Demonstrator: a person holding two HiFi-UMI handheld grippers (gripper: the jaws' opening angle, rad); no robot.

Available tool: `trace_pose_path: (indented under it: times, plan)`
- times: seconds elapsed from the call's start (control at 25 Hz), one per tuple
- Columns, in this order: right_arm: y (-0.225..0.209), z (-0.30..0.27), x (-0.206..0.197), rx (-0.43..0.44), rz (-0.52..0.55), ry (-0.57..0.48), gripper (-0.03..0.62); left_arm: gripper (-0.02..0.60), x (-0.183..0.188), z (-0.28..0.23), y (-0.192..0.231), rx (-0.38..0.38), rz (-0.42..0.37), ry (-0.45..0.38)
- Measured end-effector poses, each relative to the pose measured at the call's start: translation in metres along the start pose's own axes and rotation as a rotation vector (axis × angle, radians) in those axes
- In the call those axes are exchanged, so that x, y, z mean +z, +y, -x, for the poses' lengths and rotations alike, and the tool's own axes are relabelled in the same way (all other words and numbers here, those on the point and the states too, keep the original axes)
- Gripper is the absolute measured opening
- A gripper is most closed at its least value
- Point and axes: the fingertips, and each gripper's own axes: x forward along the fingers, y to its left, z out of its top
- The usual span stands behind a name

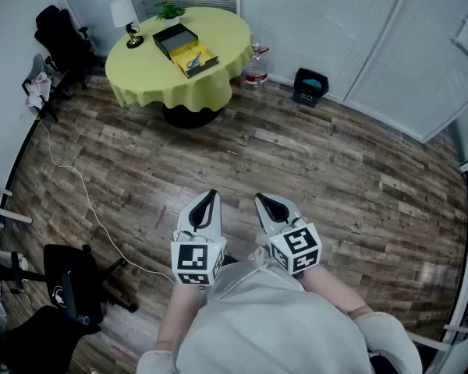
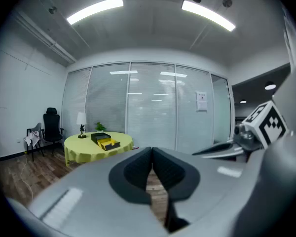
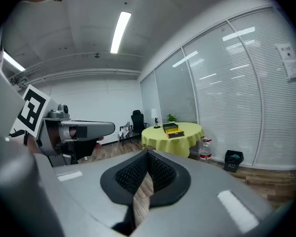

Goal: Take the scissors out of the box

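Note:
An open box (image 1: 193, 57) with a yellow lining lies on the round table (image 1: 218, 29) with a yellow-green cloth, far across the room. Blue-handled scissors (image 1: 194, 60) lie inside it. The box's black lid (image 1: 174, 37) sits just behind it. The box (image 2: 108, 143) also shows small in the left gripper view, and as the box (image 3: 172, 132) in the right gripper view. My left gripper (image 1: 210, 197) and right gripper (image 1: 261, 202) are held side by side close to my body, both shut and empty, far from the table.
A small lamp (image 1: 127, 20) and a potted plant (image 1: 168, 9) stand on the table. A water bottle (image 1: 255, 68) and a dark bin (image 1: 310, 85) sit on the wood floor beside it. Black chairs (image 1: 62, 41) stand at the left wall. A cable (image 1: 74, 179) runs across the floor.

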Motion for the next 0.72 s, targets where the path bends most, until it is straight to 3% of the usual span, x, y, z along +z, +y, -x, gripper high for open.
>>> trace_pose_path:
  times: [0.24, 0.72]
  plan:
    - [-0.019, 0.011, -0.005, -0.006, -0.022, 0.005, -0.001, 0.007, 0.001, -0.006, -0.011, 0.029, 0.022, -0.012]
    - [-0.056, 0.016, -0.017, -0.027, -0.087, 0.008, -0.001, 0.007, -0.011, -0.035, -0.032, 0.013, 0.042, 0.025]
